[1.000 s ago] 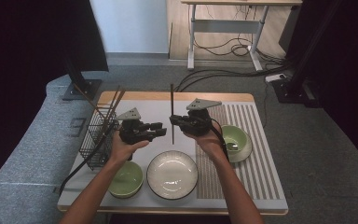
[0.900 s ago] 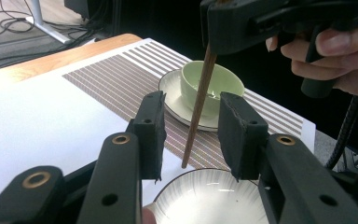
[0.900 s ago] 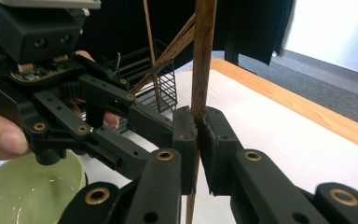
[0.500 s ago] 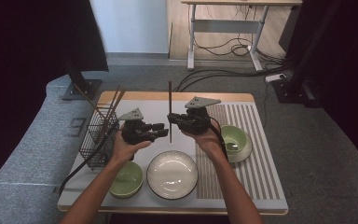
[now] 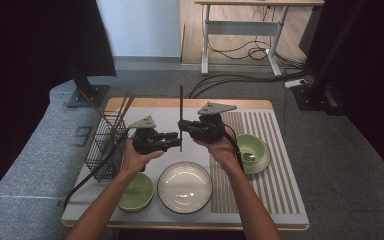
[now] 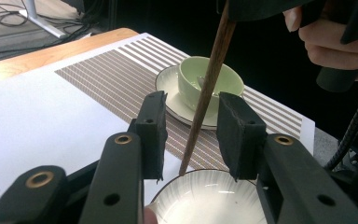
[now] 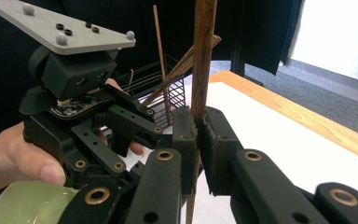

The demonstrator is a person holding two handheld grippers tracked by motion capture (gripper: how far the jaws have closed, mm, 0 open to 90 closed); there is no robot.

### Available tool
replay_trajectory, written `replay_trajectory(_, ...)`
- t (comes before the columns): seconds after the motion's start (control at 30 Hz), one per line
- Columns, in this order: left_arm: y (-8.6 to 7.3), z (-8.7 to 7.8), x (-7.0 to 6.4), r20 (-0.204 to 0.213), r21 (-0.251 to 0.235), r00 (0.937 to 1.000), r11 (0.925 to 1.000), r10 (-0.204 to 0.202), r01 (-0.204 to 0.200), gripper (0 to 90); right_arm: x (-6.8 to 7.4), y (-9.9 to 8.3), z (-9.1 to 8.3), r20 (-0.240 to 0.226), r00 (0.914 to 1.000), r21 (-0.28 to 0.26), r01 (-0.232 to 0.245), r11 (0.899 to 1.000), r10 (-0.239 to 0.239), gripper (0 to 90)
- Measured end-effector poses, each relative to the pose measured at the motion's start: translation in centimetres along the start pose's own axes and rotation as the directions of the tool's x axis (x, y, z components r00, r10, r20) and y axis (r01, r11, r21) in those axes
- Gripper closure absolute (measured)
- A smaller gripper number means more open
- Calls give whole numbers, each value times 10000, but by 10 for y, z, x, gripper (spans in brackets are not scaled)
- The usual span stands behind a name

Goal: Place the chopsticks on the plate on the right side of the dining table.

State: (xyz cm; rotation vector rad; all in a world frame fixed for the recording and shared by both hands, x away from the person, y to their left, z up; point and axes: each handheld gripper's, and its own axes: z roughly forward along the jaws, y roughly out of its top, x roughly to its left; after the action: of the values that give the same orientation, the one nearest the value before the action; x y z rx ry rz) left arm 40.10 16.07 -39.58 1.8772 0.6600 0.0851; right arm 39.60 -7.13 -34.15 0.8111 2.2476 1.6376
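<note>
A dark wooden chopstick point(image 5: 181, 102) stands upright above the mat, and my right gripper point(image 5: 182, 125) is shut on it near its lower half. In the right gripper view the jaws point(image 7: 198, 135) clamp the chopstick point(image 7: 203, 56) tightly. My left gripper point(image 5: 176, 136) faces it from the left, open. In the left gripper view the chopstick point(image 6: 209, 79) passes between the open jaws of the left gripper point(image 6: 191, 126) without touching either pad. Its lower tip hangs just above the white plate point(image 6: 209, 200).
A black wire basket point(image 5: 102, 145) holding more chopsticks stands at the left. A green bowl point(image 5: 136, 192) and the white plate point(image 5: 185, 187) sit near the front edge. Another green bowl on a saucer point(image 5: 250, 150), with a spoon inside, sits on the striped mat at the right.
My right gripper has carried the upright chopstick slightly left, bringing it between the left gripper's open jaws. The left gripper has barely moved.
</note>
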Motion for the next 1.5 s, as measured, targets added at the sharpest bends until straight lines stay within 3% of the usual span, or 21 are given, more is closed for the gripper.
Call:
replay_trajectory(0.27,-2,5,1,0,179,10000,9998,13,-13,666,1,0,1,-87,10000,-43,-36,10000,35,843)
replay_trajectory(0.67,-3,8,1,88,496,10000,9988,29,-33,796,0,-2,3,-135,9999,31,-75,10000,75,842)
replay_trajectory(0.9,-4,7,-1,-2,761,9996,9967,282,-281,838,-2,-5,6,-193,9997,157,-166,9997,169,837)
replay_trajectory(1.3,-2,-4,-2,-236,1191,9985,9918,503,-471,864,-6,-12,8,-59,9998,264,-177,9995,178,754)
replay_trajectory(1.5,-1,-5,-1,-400,1767,9980,9834,484,-406,864,-9,-17,4,189,9998,363,-121,9993,114,722)
